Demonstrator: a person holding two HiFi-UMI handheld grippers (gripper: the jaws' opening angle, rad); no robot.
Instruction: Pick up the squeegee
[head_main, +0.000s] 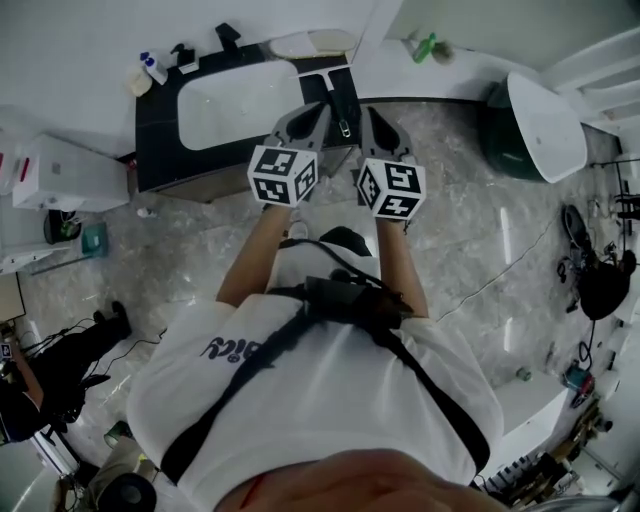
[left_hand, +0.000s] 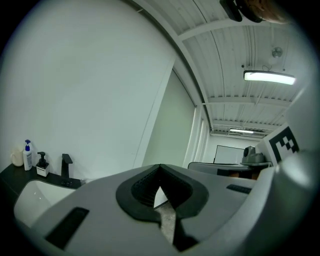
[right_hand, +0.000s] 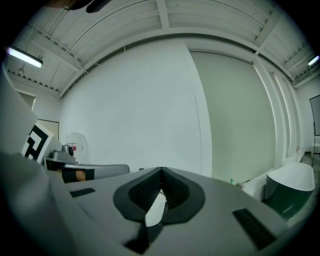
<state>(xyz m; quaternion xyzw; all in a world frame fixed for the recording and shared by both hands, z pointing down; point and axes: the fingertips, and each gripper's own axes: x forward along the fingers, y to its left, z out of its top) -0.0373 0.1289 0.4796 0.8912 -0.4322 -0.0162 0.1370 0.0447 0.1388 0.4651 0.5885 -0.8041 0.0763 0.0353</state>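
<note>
In the head view the squeegee (head_main: 340, 100), black with a crossbar at its far end, lies on the black countertop (head_main: 160, 140) just right of the white sink (head_main: 240, 105). My left gripper (head_main: 318, 108) and right gripper (head_main: 376, 116) are held side by side, pointing at that counter, one on each side of the squeegee's handle. Neither touches it. Both are shut with nothing between the fingers. The left gripper (left_hand: 160, 167) and the right gripper (right_hand: 161, 171) each show their tips meeting in their own views. The squeegee is hidden in both gripper views.
A black tap (head_main: 228, 38), a soap dispenser (head_main: 184, 57) and a white bottle (head_main: 153, 68) stand behind the sink. A green bottle (head_main: 426, 47) is on the white ledge. A green-and-white tub (head_main: 540, 125) sits at right, a white cabinet (head_main: 60, 172) at left. Cables lie on the floor.
</note>
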